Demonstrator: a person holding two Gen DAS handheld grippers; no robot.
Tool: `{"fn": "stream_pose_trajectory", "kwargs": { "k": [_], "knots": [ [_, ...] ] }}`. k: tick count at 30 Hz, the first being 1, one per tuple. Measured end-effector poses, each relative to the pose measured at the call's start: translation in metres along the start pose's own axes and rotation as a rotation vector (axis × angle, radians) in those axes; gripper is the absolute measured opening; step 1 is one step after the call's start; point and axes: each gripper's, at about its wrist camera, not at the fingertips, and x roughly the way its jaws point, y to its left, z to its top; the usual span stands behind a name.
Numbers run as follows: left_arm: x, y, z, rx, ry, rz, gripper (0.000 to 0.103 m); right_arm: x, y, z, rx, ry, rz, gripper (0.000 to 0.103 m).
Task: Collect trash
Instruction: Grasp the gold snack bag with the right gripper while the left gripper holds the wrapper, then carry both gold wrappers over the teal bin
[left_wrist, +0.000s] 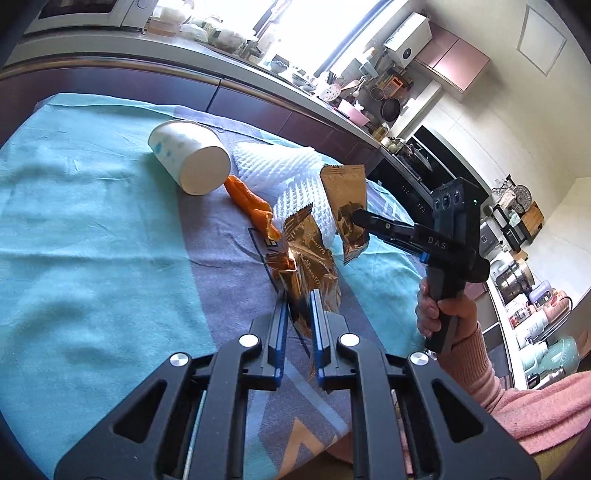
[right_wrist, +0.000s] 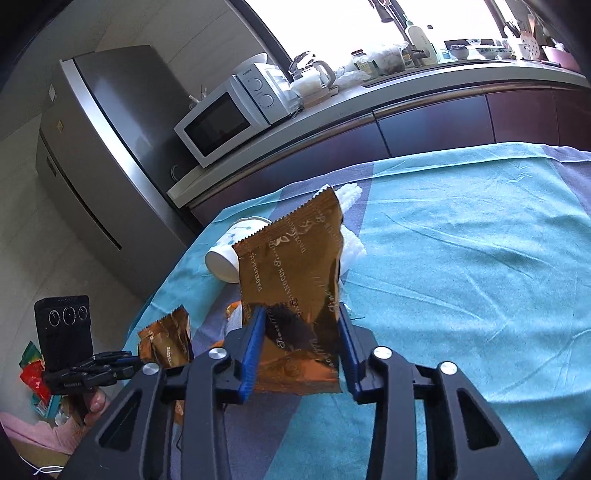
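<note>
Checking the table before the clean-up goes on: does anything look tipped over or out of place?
Yes. The paper cup lies on its side on the tablecloth, beside an orange peel and white foam netting.

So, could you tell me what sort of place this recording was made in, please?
Most likely a home kitchen: a microwave sits on the counter beside a steel fridge, with pans and dishes crowded along the window side.

Glossy crinkled foil wrapper (right_wrist: 295, 280), matt paper cup (left_wrist: 192, 158), wrinkled cloth tablecloth (left_wrist: 92, 240)
</note>
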Motion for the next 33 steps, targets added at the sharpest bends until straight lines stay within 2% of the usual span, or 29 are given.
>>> {"fn": "stream_pose_trajectory", "kwargs": {
  "k": [6, 11, 19, 33],
  "knots": [
    [-0.019, 0.007, -0.002, -0.019, -0.039, 0.026, 0.012, -0.013, 0.017, -0.009, -0.018, -0.025, 0.008, 0.014],
    [-0.036, 0.016, -0.006, -0.032, -0.072, 0.048, 0.012, -0.02, 0.035, -0.013, -0.048, -0.036, 0.018, 0.006],
    [-0.063, 0.028, -0.009, -0.05, -0.124, 0.09, 0.012, -0.02, 0.072, -0.014, -0.101, -0.036, 0.091, 0.004],
    [-0.111, 0.047, -0.022, -0.102, -0.199, 0.159, 0.012, 0.037, 0.128, -0.011, -0.16, 0.053, 0.24, 0.004]
  ]
}}
